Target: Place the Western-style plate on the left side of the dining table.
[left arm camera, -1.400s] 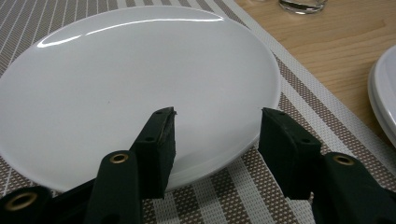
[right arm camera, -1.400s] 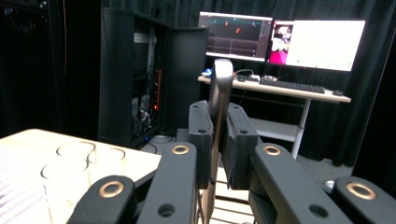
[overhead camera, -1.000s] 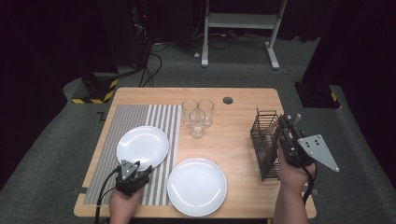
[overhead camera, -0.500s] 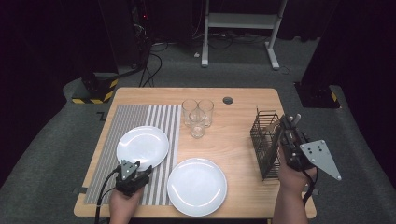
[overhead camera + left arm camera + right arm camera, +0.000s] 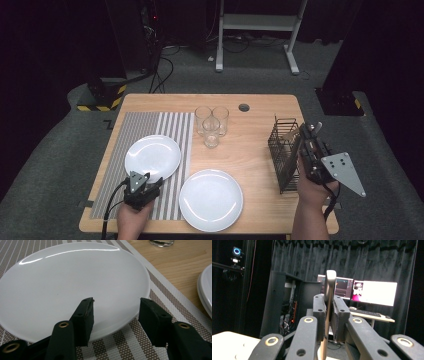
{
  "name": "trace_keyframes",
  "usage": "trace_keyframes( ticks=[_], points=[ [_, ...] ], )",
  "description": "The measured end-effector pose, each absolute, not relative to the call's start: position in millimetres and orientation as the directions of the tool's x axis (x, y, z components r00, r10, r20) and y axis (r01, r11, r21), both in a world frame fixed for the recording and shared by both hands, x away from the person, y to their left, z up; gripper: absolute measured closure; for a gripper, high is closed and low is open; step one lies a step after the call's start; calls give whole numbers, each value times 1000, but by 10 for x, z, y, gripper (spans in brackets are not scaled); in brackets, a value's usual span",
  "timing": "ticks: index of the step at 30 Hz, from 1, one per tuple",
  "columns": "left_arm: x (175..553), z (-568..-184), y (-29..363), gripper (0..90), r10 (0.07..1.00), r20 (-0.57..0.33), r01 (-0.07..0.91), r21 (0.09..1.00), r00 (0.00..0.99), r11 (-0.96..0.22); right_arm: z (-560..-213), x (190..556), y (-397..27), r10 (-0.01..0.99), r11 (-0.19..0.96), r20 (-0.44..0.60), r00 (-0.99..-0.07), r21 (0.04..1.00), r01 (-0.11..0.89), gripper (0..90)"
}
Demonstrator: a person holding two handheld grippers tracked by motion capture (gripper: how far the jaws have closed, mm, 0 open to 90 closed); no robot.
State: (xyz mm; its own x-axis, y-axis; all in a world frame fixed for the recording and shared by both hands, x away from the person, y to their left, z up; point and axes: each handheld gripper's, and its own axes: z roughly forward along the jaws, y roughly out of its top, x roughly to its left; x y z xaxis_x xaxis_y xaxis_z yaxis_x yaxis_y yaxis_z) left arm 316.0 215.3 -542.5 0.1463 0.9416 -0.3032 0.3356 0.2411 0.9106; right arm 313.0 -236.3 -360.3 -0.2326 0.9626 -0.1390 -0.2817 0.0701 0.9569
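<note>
Two grippers, two jobs: plate pickup and a held utensil

Left gripper (image 5: pixel 116 315) fingers stand apart astride the near rim of the small white plate (image 5: pixel 72 287) on the striped mat (image 5: pixel 120 347); closing squarely on the rim should avoid slipping. Right gripper (image 5: pixel 329 312) fingers are clamped on a thin upright handle (image 5: pixel 329 285) beside the wire rack (image 5: pixel 285 152). No readable writing

Two white plates: one (image 5: pixel 152 156) lies on the striped mat (image 5: pixel 135 130) at the left, the other (image 5: pixel 210 199) on the bare wood near the front edge. Three clear glasses (image 5: pixel 211 124) stand clustered at the middle of the counter (image 5: pixel 255 115), toward its far side. One black wire rack (image 5: pixel 284 150) stands at the right. One striped mat. One thin utensil (image 5: pixel 329 292) is clamped in the right jaws.
</note>
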Motion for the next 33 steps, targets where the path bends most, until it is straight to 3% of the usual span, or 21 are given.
trace_keyframes(
  ticks=[10, 33],
  points=[
    [3161, -5425, 2151, 459, 941, -307, 334, 910, 143, 246, -3587, 3111, -2330, 956, 52, -136, -258, 950, -309, 834],
    [3159, -5425, 2151, 457, 941, -307, 332, 911, 146, 245, -3665, 3214, -2217, 939, 52, -135, -318, 966, -255, 833]
  ],
)
